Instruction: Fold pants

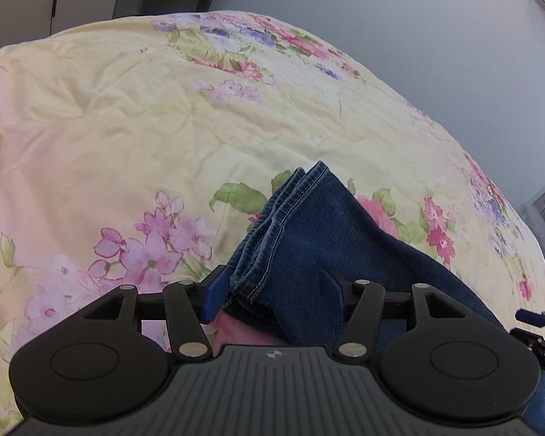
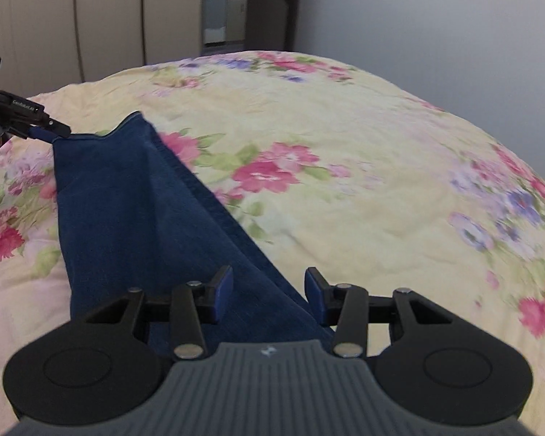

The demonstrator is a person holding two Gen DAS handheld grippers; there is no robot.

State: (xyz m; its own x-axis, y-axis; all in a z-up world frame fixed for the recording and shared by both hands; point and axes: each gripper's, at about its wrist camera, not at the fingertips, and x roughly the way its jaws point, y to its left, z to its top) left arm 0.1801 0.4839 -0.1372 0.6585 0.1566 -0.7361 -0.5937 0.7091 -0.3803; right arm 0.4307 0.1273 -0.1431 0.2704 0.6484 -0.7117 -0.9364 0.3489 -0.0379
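Denim, dark blue, made up the pants, which lay folded lengthwise on the floral bedspread, near its closer edge and well apart from its far edge by the wall.

Seen from the left wrist, the stacked leg hems with their pale stitching sat between the pads of the left gripper. The jaws were spread. One blue pad stood just beside the bunched hems, while the other hung over flat cloth clear of the bunch, so nothing looked pinched. Beyond the hems, pink and purple flowers were printed on the yellow bedspread.

From the right wrist, the pants ran as a long strip across the bedspread, from the near edge toward the left gripper, whose tip met the hem corner. The right gripper hung over the other end of the strip. Its jaws were parted, and the cloth's long edge passed beneath the gap between them. The pads did not press the cloth. That gripper also showed at the bedspread's near right side in the left wrist view.

Pale wardrobe doors and a doorway stood past the bedspread's far edge.
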